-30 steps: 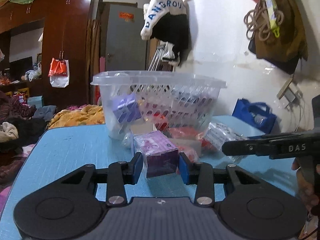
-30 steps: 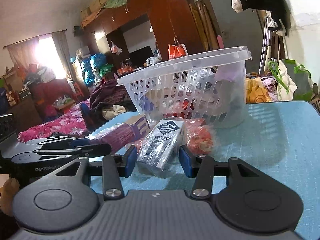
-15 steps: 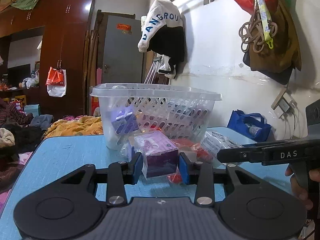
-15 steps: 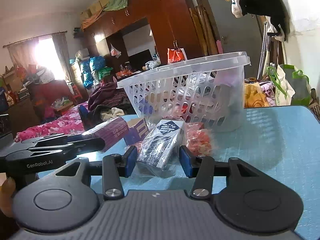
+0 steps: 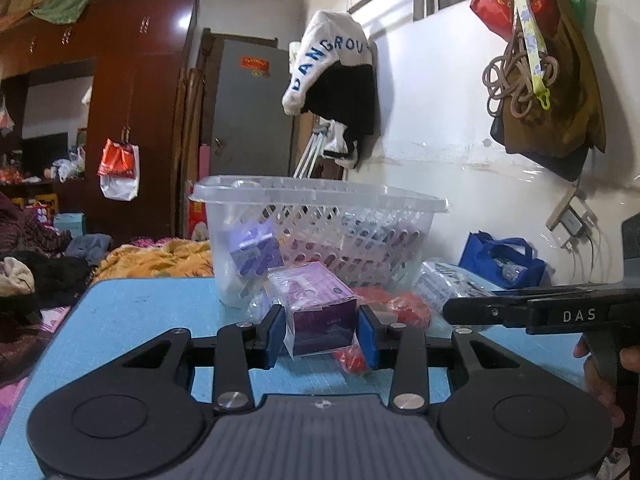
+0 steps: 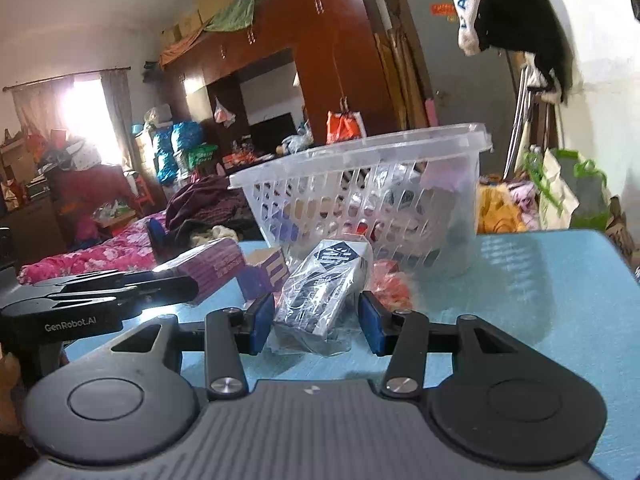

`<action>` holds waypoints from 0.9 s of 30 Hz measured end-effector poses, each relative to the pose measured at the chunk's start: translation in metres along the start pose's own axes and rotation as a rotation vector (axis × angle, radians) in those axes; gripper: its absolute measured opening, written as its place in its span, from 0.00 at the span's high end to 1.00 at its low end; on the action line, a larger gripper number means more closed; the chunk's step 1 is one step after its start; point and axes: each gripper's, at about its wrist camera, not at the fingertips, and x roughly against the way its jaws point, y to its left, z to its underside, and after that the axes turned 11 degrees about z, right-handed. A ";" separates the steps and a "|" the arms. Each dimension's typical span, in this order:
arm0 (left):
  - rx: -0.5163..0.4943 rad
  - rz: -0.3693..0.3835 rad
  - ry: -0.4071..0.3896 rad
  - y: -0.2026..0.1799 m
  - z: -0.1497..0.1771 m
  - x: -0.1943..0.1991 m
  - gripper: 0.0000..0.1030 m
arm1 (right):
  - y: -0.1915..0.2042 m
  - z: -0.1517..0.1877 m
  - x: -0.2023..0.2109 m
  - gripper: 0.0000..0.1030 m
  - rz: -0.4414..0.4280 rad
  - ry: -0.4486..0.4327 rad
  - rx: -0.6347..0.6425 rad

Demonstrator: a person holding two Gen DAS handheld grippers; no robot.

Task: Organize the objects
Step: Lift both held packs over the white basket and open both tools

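Note:
My left gripper (image 5: 321, 336) is shut on a purple box in clear wrap (image 5: 318, 308) and holds it just above the blue table (image 5: 132, 312). My right gripper (image 6: 317, 330) has its jaws around a black-and-white packet in clear wrap (image 6: 324, 292), with a small gap on the right side. A clear plastic basket (image 5: 320, 232) with several items inside stands behind both; it also shows in the right wrist view (image 6: 372, 184). The purple box and left gripper show at the left of the right wrist view (image 6: 212, 268).
Red wrapped items (image 5: 408, 308) and another clear packet (image 5: 444, 284) lie on the table in front of the basket. A purple carton (image 6: 264, 276) lies by the basket. A white wall (image 5: 460, 140) with hanging bags is to the right. A bed with clothes (image 6: 120, 236) is beyond the table's edge.
The left gripper has lifted the purple box slightly and tilted upward. The right gripper has also risen a little, its packet still between the jaws.

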 end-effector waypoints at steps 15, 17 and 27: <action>-0.026 -0.030 -0.175 0.004 -0.088 0.012 0.59 | 0.019 -0.073 0.019 0.51 0.153 -0.235 0.067; -0.053 -0.046 -0.176 0.006 -0.112 -0.004 0.59 | 0.022 -0.096 0.005 0.51 0.156 -0.232 0.091; 0.066 -0.094 -0.009 0.042 -0.162 -0.097 0.57 | 0.017 -0.146 -0.084 0.49 0.297 -0.077 0.181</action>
